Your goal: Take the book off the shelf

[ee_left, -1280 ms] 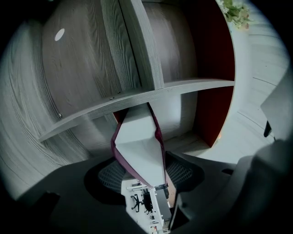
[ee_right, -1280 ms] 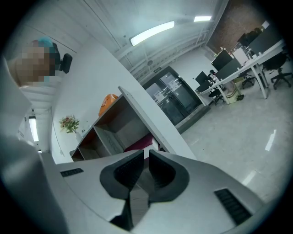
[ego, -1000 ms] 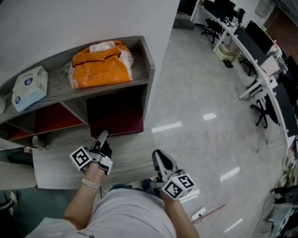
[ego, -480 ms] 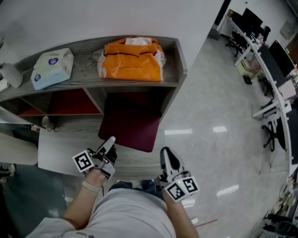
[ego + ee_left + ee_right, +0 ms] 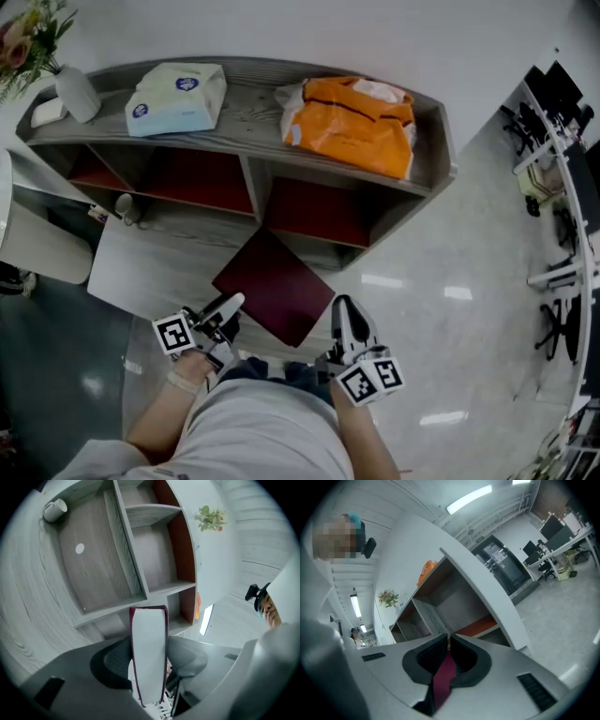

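The dark red book point(image 5: 275, 298) is out of the grey shelf point(image 5: 246, 105) and hangs flat in front of its lower right compartment. My left gripper point(image 5: 230, 305) holds the book's near left edge. In the left gripper view the white page block point(image 5: 149, 658) fills the gap between both pads, and the jaws are closing on it. My right gripper point(image 5: 342, 311) is at the book's near right corner. A thin maroon strip of the book point(image 5: 443, 679) is pinched between that gripper's point(image 5: 448, 644) pads.
On the shelf top lie an orange bag point(image 5: 352, 127), a pale blue tissue pack point(image 5: 178, 97) and a white vase point(image 5: 75, 94) with flowers. A white cup point(image 5: 125, 206) stands on the low white table point(image 5: 141, 267). Office desks and chairs point(image 5: 562, 112) line the far right.
The book has been drawn out of the lower right compartment toward the person and turned. The right gripper, apart from it before, has come up to its corner.
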Demonstrator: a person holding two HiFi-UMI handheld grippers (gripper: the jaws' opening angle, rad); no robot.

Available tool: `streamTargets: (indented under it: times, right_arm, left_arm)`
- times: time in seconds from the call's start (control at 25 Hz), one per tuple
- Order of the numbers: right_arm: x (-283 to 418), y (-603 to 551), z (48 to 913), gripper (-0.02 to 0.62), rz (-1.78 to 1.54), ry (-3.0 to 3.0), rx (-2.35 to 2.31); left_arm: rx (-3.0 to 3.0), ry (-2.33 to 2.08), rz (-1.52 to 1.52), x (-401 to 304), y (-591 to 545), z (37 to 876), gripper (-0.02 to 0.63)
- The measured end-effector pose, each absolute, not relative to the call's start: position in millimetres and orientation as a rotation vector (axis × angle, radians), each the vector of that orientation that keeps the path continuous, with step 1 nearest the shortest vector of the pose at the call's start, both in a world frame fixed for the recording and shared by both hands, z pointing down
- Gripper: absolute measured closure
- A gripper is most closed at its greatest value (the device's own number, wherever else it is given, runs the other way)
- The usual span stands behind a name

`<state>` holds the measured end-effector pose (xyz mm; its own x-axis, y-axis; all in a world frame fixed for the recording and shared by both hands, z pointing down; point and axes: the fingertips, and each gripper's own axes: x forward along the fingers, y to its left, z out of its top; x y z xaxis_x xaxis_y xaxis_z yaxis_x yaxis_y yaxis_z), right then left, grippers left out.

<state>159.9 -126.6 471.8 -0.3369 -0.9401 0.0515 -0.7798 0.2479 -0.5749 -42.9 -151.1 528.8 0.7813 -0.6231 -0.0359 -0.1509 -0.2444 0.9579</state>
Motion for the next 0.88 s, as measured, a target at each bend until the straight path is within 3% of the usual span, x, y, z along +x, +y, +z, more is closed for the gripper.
streamTargets:
  times: [0.88]
  right_arm:
    - [-15.9,-170.4,445.7,0.574,-0.808,2.611,-1.004]
  left_arm:
    - [1.777,-0.981,-0.833,-200.4,-125.9,470.5,0.373]
